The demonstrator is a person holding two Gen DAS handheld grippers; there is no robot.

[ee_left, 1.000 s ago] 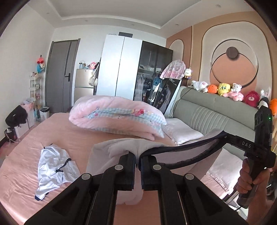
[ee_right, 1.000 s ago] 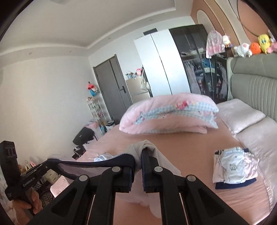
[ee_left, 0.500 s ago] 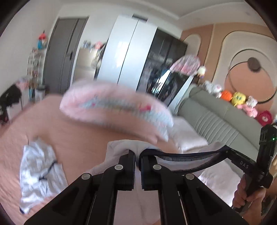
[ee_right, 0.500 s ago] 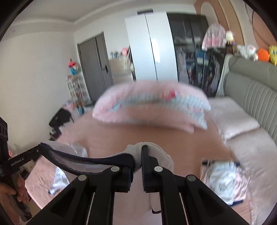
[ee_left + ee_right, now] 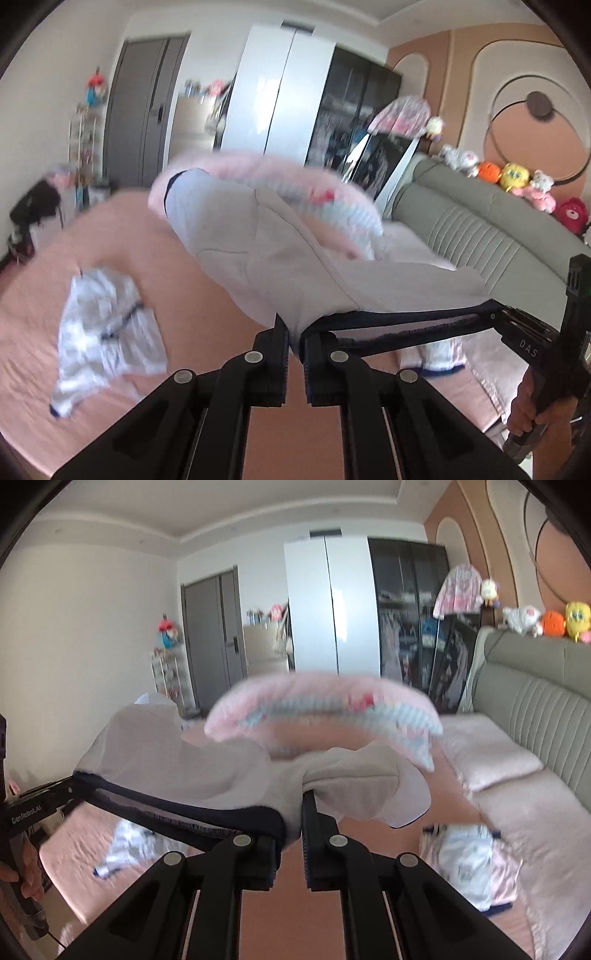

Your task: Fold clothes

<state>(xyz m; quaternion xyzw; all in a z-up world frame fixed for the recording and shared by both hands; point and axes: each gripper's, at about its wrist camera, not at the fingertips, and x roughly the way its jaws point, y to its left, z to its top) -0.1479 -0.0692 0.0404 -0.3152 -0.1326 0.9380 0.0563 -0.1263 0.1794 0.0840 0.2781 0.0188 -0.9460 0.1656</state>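
Observation:
A pale grey garment (image 5: 266, 258) with a navy waistband (image 5: 406, 321) billows in the air above the pink bed (image 5: 192, 280). My left gripper (image 5: 293, 332) pinches one end of the waistband; its jaws are opening slightly, with the cloth still between the pads. My right gripper (image 5: 293, 805) is shut on the other end, and the garment (image 5: 177, 760) bulges up over the taut waistband (image 5: 177, 808). Each view shows the other gripper at the band's far end, the right gripper (image 5: 495, 314) and the left gripper (image 5: 70, 786).
A crumpled white garment (image 5: 103, 332) lies on the sheet at the left. A folded stack (image 5: 465, 860) sits near the pillows (image 5: 487, 749). A rolled pink duvet (image 5: 321, 705) lies across the bed's middle. A grey headboard (image 5: 480, 240) runs along the right.
The garment's loose body, which hung below the waistband, has swung up and forward over the bed. Both grippers have dropped lower and tilted down, still holding the band stretched.

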